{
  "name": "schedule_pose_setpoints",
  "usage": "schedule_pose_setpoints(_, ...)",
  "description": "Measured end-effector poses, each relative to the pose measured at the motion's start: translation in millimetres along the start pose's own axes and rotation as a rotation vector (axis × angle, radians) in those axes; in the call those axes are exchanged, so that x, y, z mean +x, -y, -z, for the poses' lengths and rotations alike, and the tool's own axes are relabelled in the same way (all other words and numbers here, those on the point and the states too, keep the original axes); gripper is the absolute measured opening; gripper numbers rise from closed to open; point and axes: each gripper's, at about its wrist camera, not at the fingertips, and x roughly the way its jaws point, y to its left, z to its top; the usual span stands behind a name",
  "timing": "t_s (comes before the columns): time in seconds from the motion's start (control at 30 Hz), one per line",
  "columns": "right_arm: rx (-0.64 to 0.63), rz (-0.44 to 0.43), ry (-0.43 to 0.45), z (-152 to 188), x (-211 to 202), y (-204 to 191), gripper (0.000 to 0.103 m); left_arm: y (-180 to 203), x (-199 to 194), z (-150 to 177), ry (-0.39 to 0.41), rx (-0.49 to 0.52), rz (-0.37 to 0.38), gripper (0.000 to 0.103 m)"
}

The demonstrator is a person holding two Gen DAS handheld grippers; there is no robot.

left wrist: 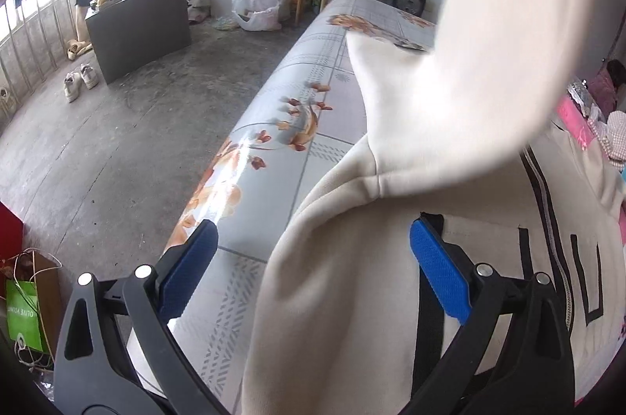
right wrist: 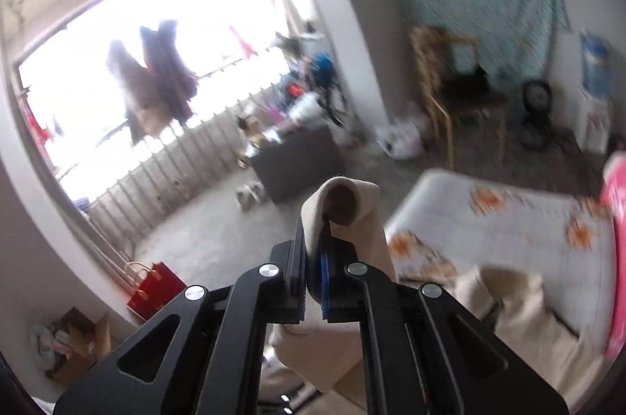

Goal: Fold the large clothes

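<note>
Cream sweatshirt [left wrist: 352, 297] lies on the floral-covered table [left wrist: 281, 125], body spread flat with black lettering showing, shoulder seam near the table's long edge. One sleeve [right wrist: 344, 219] is lifted off the table, pinched in the right gripper [right wrist: 313, 258]; jaws closed on a fold of cuff, which curls over the fingertips. The same sleeve shows as a pale blurred band crossing above the body in the left view. Left gripper [left wrist: 313, 258] hovers above the shoulder, jaws wide apart, holding nothing; one blue pad [left wrist: 438, 274] over the fabric, the other over bare table. Judged risks: the right grip looks to catch only a small bite of cuff, so a quick swing could slip it free and drop the sleeve in a heap. With the left jaws not pressing the shoulder, pulling the sleeve across may drag the whole body toward the table edge and skew the fold line. Body already sits close to that edge; beyond it is bare concrete floor [left wrist: 137, 125], so a slide could take fabric over the side. Right view is motion-blurred, so the sleeve's landing spot cannot be read.
</note>
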Motion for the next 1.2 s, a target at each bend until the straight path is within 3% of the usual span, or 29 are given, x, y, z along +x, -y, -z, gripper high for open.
schedule_pose_setpoints(0.07,-0.047,0.006,0.048,-9,-7,-9,0.006,-2,-1,-1,0.007,-0.009,-0.017,0.095)
schedule_pose_setpoints(0.17,0.007,0.126,-0.001,20,-4,42,0.006,-5,4,0,-0.007,-0.035,-0.030,0.095)
schedule_pose_setpoints(0.3,0.230,0.378,-0.183,112,-7,180,0.006,-6,9,-1,-0.019,-0.043,-0.051,0.095)
schedule_pose_setpoints(0.37,0.357,0.447,-0.278,163,-15,236,0.006,-5,10,-2,-0.022,-0.035,-0.058,0.095)
schedule_pose_setpoints(0.5,0.499,0.507,-0.366,229,-27,288,0.006,-4,11,-1,-0.023,-0.028,-0.071,0.095)
schedule_pose_setpoints(0.6,0.536,0.476,-0.349,237,-37,294,0.006,-5,11,0,-0.025,-0.024,-0.077,0.095)
schedule_pose_setpoints(0.73,0.504,0.439,-0.321,218,-45,280,0.006,-5,12,0,-0.031,-0.024,-0.090,0.095)
schedule_pose_setpoints(0.83,0.505,0.448,-0.342,222,-49,281,0.006,-10,12,0,-0.032,-0.045,-0.096,0.095)
schedule_pose_setpoints(0.9,0.491,0.507,-0.410,238,-44,289,0.006,-13,13,0,-0.036,-0.061,-0.098,0.095)
schedule_pose_setpoints(0.97,0.428,0.635,-0.468,252,-44,294,0.013,-17,13,-1,-0.040,-0.072,-0.095,0.095)
schedule_pose_setpoints(1.03,0.358,0.715,-0.463,256,-50,290,0.014,-19,14,-2,-0.044,-0.075,-0.095,0.095)
schedule_pose_setpoints(1.2,0.292,0.669,-0.418,252,-59,269,0.014,-22,17,-3,-0.050,-0.083,-0.099,0.095)
